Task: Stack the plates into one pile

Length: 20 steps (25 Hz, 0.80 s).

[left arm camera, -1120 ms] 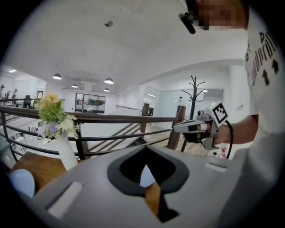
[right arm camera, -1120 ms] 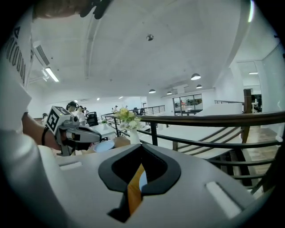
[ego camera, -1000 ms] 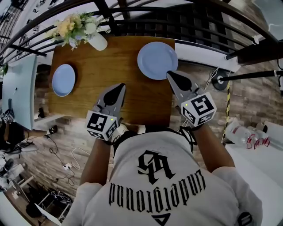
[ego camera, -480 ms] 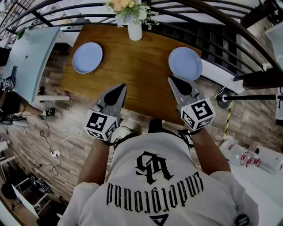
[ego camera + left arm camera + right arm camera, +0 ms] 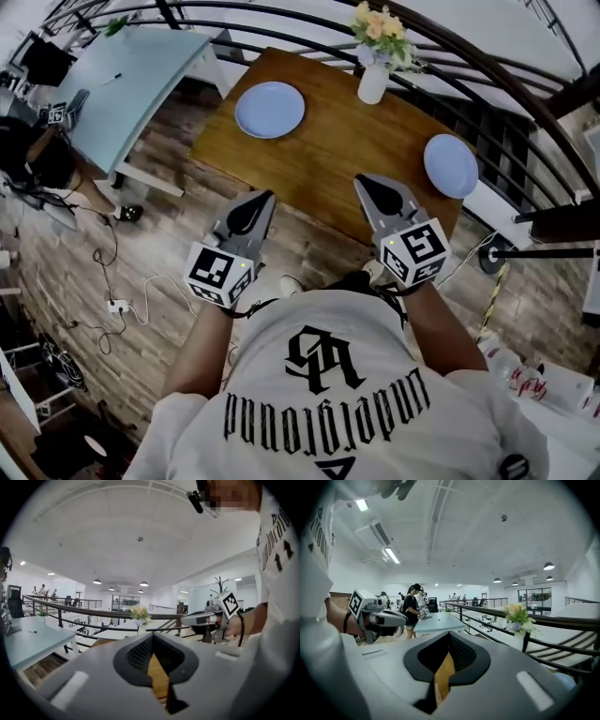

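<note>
- Two tools are hanging nearly level before the person's chest, the left gripper (image 5: 251, 214) and the right gripper (image 5: 380, 197). Each is showing its jaws pressed together with only a thin slit between them, and neither is carrying anything.
- Their tips are now sitting at the near edge of the wooden table (image 5: 328, 155). A second ago they were reaching over the tabletop, the right one almost at a plate.
- The table is swinging round in the head view as the person is shifting, and its near edge is now slanting across the view.
- The nearer plate (image 5: 450, 165) is lying by the table's right edge, off to the right of the right gripper and apart from it. Before, it was lying just ahead of that gripper.
- The farther plate (image 5: 270, 109) is lying toward the far left, well apart from the first. The flower vase (image 5: 373, 82) is standing at the far edge between them.
- The stacking, I judge, is not getting under way yet. A gripper is still needing to open and line up on a rim afresh.
</note>
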### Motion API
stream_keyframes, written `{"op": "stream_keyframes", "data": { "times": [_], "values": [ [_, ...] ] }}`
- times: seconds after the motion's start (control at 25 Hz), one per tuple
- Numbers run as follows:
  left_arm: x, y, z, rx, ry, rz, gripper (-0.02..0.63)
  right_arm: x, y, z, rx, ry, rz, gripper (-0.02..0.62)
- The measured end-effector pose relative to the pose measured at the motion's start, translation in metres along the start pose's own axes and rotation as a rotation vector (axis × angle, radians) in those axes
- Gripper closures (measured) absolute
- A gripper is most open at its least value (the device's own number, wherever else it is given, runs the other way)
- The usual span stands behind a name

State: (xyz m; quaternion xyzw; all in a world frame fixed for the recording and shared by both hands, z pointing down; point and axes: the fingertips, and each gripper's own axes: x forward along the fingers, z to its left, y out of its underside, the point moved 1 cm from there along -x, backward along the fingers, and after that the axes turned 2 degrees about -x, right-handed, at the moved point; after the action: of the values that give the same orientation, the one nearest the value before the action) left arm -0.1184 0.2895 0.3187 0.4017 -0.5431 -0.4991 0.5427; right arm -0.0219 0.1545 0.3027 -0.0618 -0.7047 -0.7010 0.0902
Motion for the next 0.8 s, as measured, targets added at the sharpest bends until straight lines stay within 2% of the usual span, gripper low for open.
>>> {"op": "stream_keyframes", "data": {
  "times": [0.2,0.36,0.6,0.8],
  "values": [
    [-0.072,-0.004,0.034,-0.011,-0.094,-0.051,0.560,0.041,-0.025,0.072,-0.065,-0.104,-0.007,0.592],
    [-0.110,-0.002,0.052,-0.031,-0.162,-0.063,0.560,0.062,-0.037,0.111,-0.088,-0.175,-0.008,0.591],
    [-0.134,0.001,0.067,-0.038,-0.216,-0.071,0.560,0.082,-0.038,0.138,-0.097,-0.237,-0.003,0.591],
    [-0.137,0.004,0.080,-0.052,-0.240,-0.066,0.560,0.097,-0.039,0.143,-0.100,-0.262,0.000,0.591]
  ]
}}
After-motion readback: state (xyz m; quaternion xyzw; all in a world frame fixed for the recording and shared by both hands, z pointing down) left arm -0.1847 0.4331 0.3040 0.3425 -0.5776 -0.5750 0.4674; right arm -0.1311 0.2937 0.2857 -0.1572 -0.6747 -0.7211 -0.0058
